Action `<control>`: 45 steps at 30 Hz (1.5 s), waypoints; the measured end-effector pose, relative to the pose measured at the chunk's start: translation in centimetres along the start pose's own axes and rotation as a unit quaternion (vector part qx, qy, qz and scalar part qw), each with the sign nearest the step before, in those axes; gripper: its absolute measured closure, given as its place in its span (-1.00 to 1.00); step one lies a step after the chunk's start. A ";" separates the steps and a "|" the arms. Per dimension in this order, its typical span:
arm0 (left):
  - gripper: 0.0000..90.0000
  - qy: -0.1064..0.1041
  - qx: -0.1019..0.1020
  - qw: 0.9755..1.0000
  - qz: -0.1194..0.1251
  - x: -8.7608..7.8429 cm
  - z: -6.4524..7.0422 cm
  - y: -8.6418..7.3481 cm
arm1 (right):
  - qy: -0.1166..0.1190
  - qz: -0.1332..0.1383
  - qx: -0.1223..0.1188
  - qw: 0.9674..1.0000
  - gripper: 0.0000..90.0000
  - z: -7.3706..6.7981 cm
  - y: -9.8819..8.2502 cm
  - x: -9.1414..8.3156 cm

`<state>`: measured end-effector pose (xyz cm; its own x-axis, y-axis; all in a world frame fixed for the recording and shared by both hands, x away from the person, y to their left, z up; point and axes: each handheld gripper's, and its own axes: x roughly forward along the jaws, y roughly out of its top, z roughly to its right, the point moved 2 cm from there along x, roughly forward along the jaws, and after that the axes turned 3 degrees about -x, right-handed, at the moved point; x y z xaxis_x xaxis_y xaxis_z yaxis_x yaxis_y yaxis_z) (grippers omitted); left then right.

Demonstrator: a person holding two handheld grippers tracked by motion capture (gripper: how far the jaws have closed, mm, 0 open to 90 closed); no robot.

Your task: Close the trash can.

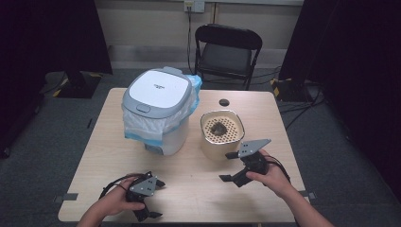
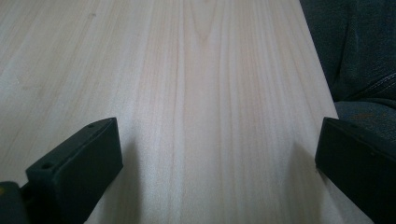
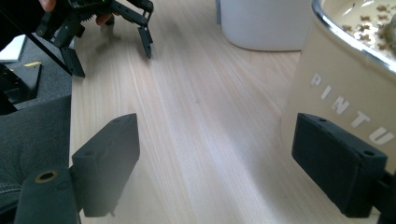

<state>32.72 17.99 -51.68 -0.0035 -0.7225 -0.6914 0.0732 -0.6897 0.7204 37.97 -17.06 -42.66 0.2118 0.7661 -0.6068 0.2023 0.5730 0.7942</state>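
Left gripper [image 1: 150, 198] sat wide open, empty, low on tabletop [image 1: 198, 189]. Bin [image 1: 158, 111] lid shut. Right gripper [image 1: 232, 166] gaped beside cream canister [image 1: 222, 135]. Looked like approach step; next: close jaws around canister wall, I guess.

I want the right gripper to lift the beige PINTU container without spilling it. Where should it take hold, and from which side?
Grip the beige container across its upper wall just under the metal rim, coming level from the person's side, where the open right gripper sits. It stands upright with its perforated insert holding bits, so a side hold likely keeps it level. The body looks wide for the fingers; pinching the rim may be the fallback.
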 end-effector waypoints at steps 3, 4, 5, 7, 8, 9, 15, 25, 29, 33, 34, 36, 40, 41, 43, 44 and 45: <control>-1.00 0.000 0.000 1.000 -0.001 0.0 0.0 0.0 | -0.002 -0.003 0.001 1.000 -0.67 0.0 -0.5 0.2; -1.00 0.000 0.000 1.000 0.000 0.0 0.0 0.0 | -0.001 -0.004 0.001 1.000 -0.67 0.0 -0.7 0.2; -1.00 0.000 0.000 1.000 -0.001 0.0 0.0 0.0 | -0.002 -0.006 0.002 1.000 -0.67 0.0 -0.8 0.3; -1.00 0.000 0.000 1.000 -0.001 0.0 0.0 0.0 | -0.002 -0.008 0.003 1.000 -0.67 0.0 -1.2 0.4; -1.00 0.000 0.000 1.000 -0.001 0.0 0.0 0.0 | -0.002 -0.008 0.002 1.000 -0.67 0.0 -1.3 0.4; -1.00 0.000 0.000 1.000 0.000 0.0 0.0 0.0 | -0.002 -0.009 0.001 1.000 -0.67 0.0 -1.4 0.5; -1.00 0.000 0.000 1.000 0.000 0.0 0.0 0.0 | -0.003 -0.015 0.004 1.000 -0.67 0.1 -2.4 0.7; -1.00 0.000 0.000 1.000 0.000 0.0 0.0 0.0 | -0.010 -0.018 0.004 1.000 -0.67 0.2 -3.7 1.1; -1.00 0.000 0.000 1.000 -0.001 0.0 0.0 0.0 | -0.013 -0.020 0.002 1.000 -0.67 0.3 -4.1 1.3; -1.00 0.000 0.000 1.000 0.000 0.0 0.0 0.0 | -0.016 -0.022 0.003 1.000 -0.67 0.4 -4.7 1.5; -1.00 0.000 0.000 1.000 -0.001 0.0 0.0 0.0 | -0.015 -0.023 0.003 1.000 -0.67 0.4 -4.9 1.6; -1.00 0.000 0.000 1.000 0.000 0.0 0.0 0.0 | -0.016 -0.025 0.005 1.000 -0.67 0.5 -5.2 1.7; -1.00 0.000 0.000 1.000 0.000 0.0 0.0 0.0 | -0.015 -0.030 0.008 0.999 -0.67 0.5 -5.8 2.1; -1.00 0.000 0.000 1.000 0.000 0.0 0.0 0.0 | -0.015 -0.031 0.007 0.999 -0.67 0.5 -5.8 2.1; -1.00 0.000 0.000 1.000 -0.001 0.0 0.0 0.0 | -0.017 -0.031 0.004 0.999 -0.67 0.4 -5.9 2.3; -1.00 0.000 0.000 1.000 0.000 0.0 0.0 0.0 | -0.019 -0.033 0.003 0.999 -0.67 0.4 -6.0 2.3; -1.00 0.000 0.000 1.000 0.000 0.0 0.0 0.0 | -0.022 -0.034 0.000 0.999 -0.67 0.4 -6.0 2.4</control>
<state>32.72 17.99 -51.68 -0.0037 -0.7227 -0.6912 0.0733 -0.6895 0.7206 37.66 -18.83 -48.89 0.2397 0.7113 -0.6608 0.2172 0.6240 0.7506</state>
